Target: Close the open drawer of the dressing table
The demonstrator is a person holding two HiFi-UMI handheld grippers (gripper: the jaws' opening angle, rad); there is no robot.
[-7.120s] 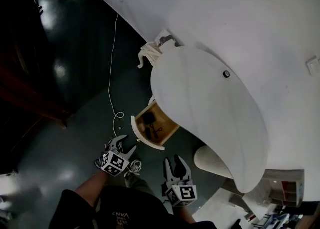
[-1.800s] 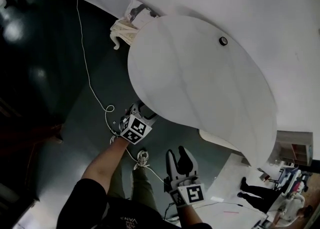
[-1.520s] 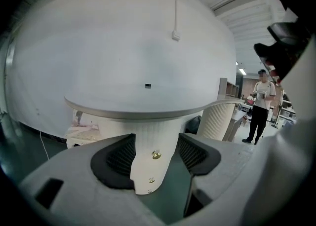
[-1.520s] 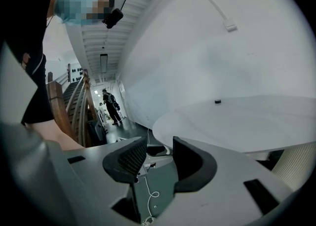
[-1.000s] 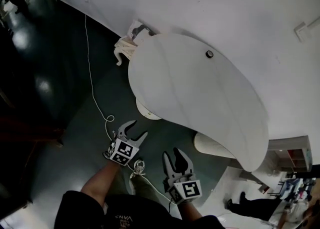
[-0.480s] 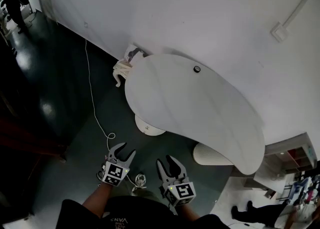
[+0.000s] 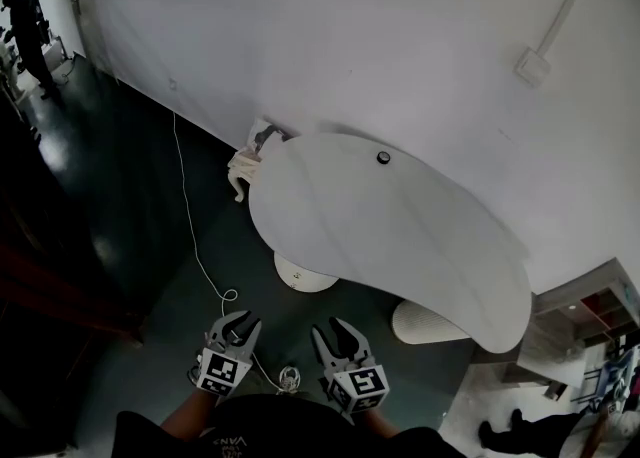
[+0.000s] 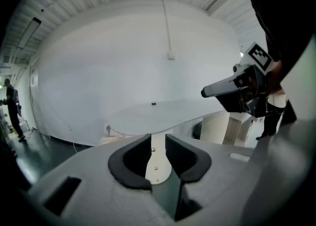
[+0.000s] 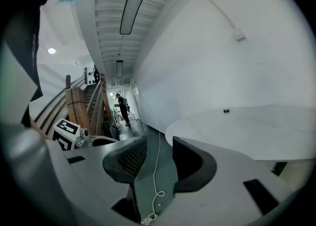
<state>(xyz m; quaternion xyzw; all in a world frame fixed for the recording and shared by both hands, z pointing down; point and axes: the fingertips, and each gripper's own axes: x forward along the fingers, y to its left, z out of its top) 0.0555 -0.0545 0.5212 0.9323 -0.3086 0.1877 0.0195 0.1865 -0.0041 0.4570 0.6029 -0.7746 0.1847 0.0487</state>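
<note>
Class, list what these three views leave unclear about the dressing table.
Drawer: head view, the tabletop covers all but its curved front.
Small dark object on the tabletop: too small in every view to name.
Ribbed white cylinder: head view, the tabletop overlaps its far edge.

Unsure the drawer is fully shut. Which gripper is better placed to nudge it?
Left, probably: the left gripper points straight at the table, jaws closing on nothing; the right gripper aims past it at the floor.
</note>
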